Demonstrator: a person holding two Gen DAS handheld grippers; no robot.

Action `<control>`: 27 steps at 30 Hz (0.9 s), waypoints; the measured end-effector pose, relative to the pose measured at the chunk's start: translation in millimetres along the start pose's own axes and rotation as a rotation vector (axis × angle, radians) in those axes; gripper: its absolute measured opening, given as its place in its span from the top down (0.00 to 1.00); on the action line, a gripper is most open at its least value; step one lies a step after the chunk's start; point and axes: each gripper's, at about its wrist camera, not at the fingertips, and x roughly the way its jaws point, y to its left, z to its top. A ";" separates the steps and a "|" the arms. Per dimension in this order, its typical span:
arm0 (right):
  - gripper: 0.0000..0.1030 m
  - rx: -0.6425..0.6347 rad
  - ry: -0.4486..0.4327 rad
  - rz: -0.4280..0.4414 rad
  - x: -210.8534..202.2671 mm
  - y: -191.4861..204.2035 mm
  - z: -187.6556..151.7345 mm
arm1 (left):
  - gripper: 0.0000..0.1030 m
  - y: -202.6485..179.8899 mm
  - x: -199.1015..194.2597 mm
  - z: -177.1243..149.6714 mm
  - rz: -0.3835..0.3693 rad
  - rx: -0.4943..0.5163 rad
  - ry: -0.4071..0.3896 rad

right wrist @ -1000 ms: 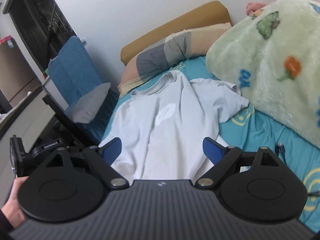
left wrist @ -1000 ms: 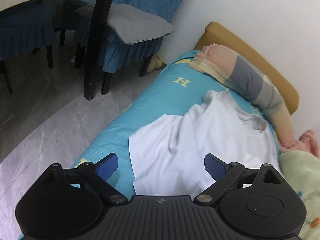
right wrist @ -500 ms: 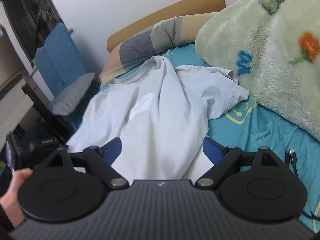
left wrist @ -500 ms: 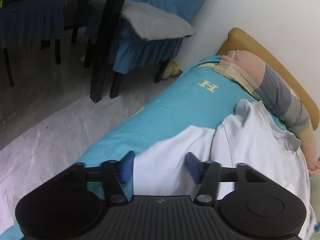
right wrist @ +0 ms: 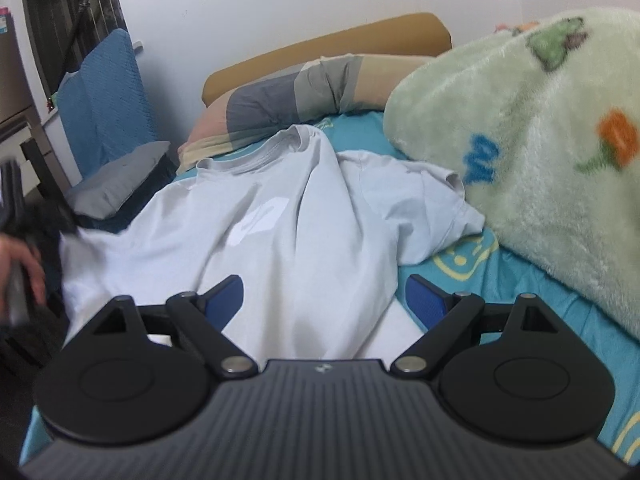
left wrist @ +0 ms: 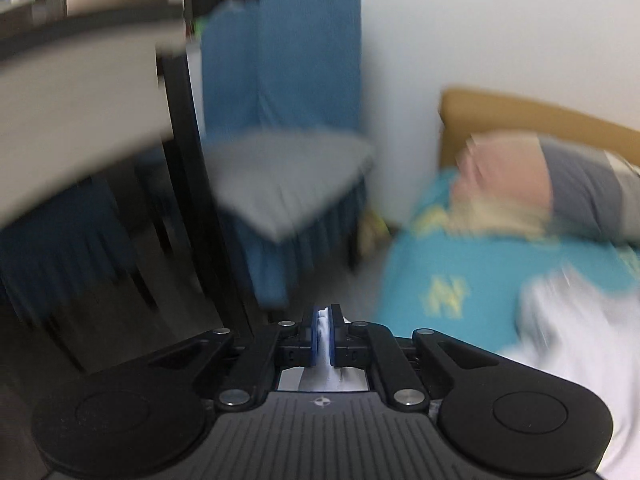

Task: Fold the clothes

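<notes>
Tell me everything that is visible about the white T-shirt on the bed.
The white T-shirt is a thin, soft-looking knit with a ribbed round collar, short sleeves and a pale glossy patch on the chest. It lies wrinkled on the turquoise bedsheet, collar toward the striped pillow, one sleeve beside the green fleece blanket. The left gripper has just closed on its edge at the bedside; the right gripper hovers open over its hem.

The left gripper [left wrist: 325, 334] has its blue pads pinched together on a fold of white cloth. The right gripper [right wrist: 324, 300] hangs with its jaws spread wide. A hand [right wrist: 22, 264] shows at the left edge, blurred
</notes>
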 end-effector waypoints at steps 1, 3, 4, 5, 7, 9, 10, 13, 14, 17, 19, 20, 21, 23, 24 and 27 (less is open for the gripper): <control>0.13 -0.005 -0.006 -0.002 2.2 1.1 -0.1 | 0.95 -0.3 5.6 13.3 0.020 0.006 -0.026; 0.13 -0.018 -0.005 -0.010 6.3 3.8 -0.4 | 0.95 -5.5 21.5 31.0 0.058 0.020 -0.057; 0.13 -0.012 -0.002 -0.012 6.1 4.2 0.5 | 0.96 -9.9 30.8 35.1 0.079 0.031 -0.063; 0.13 -0.002 0.001 -0.014 5.5 4.4 1.6 | 0.96 -14.3 40.2 39.2 0.100 0.041 -0.070; 0.13 -0.010 -0.006 -0.019 8.1 5.1 1.4 | 0.96 -24.0 61.6 42.6 0.147 0.075 -0.075; 0.13 -0.021 -0.016 -0.023 11.2 5.9 0.8 | 0.96 -26.8 83.7 31.3 0.153 0.066 -0.039; 0.13 -0.027 -0.020 -0.026 12.7 6.3 0.5 | 0.95 -27.6 94.5 25.2 0.153 0.057 -0.019; 0.13 -0.048 -0.019 -0.027 20.5 7.6 -2.0 | 0.90 -23.6 114.0 3.4 0.122 -0.006 0.038; 0.13 -0.055 -0.015 -0.026 23.9 8.0 -3.1 | 0.85 -22.0 118.6 -3.5 0.110 -0.027 0.056; 0.13 -0.075 -0.007 -0.023 33.1 9.5 -6.2 | 0.59 -15.5 119.6 -15.8 0.061 -0.025 0.094; 0.13 -0.080 -0.004 -0.020 36.8 10.8 -6.8 | 0.44 -16.5 108.8 -19.1 0.045 0.029 0.083; 0.13 -0.080 -0.004 -0.018 37.0 11.2 -6.4 | 0.39 -16.2 100.8 -20.2 0.035 0.041 0.072; 0.13 -0.079 -0.004 -0.014 36.9 11.6 -5.9 | 0.37 -14.0 92.3 -20.8 0.012 0.038 0.071; 0.13 -0.078 -0.006 -0.007 36.6 12.3 -4.8 | 0.29 -9.4 73.3 -24.7 -0.029 0.023 0.082; 0.13 -0.077 -0.006 -0.004 36.5 12.6 -4.3 | 0.26 -10.5 61.2 -26.9 -0.033 0.022 0.086; 0.13 -0.080 -0.024 0.010 31.8 14.1 -2.2 | 0.19 -8.0 12.1 -37.8 -0.057 0.010 0.074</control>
